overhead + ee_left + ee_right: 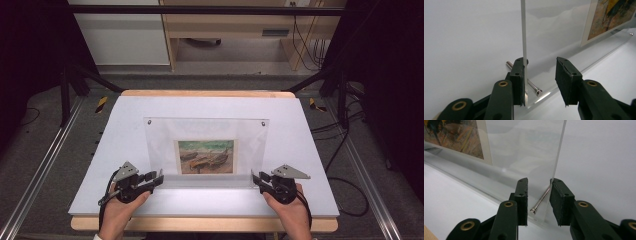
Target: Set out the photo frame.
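Observation:
A clear acrylic picture frame stands upright on the white board, with a small painted print in its lower middle. My left gripper is at the frame's lower left corner. In the left gripper view the thin clear sheet rests against one pad, the other pad stands apart, and a metal pin lies between the jaws. My right gripper is at the lower right corner. There its jaws straddle the sheet edge and a pin, with a gap beside one pad.
The white board lies on a wooden table whose front edge is near the person's hands. Metal rails run along both sides. Cables trail over the floor at right, and a wooden desk stands at the back.

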`<state>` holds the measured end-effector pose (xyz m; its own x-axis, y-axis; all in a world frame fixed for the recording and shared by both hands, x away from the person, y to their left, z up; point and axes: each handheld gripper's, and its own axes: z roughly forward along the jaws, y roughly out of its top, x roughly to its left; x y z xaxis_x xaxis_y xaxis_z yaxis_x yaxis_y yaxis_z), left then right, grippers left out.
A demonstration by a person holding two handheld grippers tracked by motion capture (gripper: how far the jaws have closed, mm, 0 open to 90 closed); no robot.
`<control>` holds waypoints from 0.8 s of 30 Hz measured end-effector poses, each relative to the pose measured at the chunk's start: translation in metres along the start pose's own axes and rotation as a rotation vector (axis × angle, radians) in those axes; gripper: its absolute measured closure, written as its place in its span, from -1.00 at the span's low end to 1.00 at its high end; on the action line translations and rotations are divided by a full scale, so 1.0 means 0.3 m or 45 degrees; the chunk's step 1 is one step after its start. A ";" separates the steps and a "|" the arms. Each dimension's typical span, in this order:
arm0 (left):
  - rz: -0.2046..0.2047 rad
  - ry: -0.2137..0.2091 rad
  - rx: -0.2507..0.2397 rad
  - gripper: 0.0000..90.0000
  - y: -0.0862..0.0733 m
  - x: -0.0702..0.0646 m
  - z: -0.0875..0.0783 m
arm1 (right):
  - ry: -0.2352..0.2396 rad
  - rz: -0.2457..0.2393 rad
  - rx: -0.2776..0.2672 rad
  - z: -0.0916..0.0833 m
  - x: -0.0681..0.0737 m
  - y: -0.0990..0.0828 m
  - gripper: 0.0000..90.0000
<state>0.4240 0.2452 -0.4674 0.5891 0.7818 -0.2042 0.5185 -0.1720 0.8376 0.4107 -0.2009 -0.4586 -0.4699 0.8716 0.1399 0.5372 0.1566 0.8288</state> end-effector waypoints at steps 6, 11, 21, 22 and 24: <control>0.001 0.001 0.002 0.32 -0.001 -0.001 0.001 | 0.002 -0.005 0.003 0.000 0.000 -0.001 0.52; 0.002 0.003 0.001 0.32 -0.001 -0.001 0.000 | 0.000 -0.008 0.001 0.001 0.000 0.000 0.52; 0.009 0.003 0.010 0.31 -0.002 0.000 -0.001 | 0.003 -0.010 0.013 0.000 0.002 -0.001 0.52; 0.010 0.000 0.018 0.31 -0.004 -0.002 -0.001 | 0.002 -0.007 0.021 -0.001 0.004 -0.003 0.52; 0.017 0.000 0.033 0.29 -0.005 -0.005 0.000 | 0.004 -0.017 0.025 -0.002 0.006 -0.007 0.52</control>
<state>0.4224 0.2443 -0.4686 0.5962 0.7793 -0.1931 0.5266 -0.1980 0.8268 0.4082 -0.2000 -0.4599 -0.4789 0.8681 0.1307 0.5445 0.1769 0.8199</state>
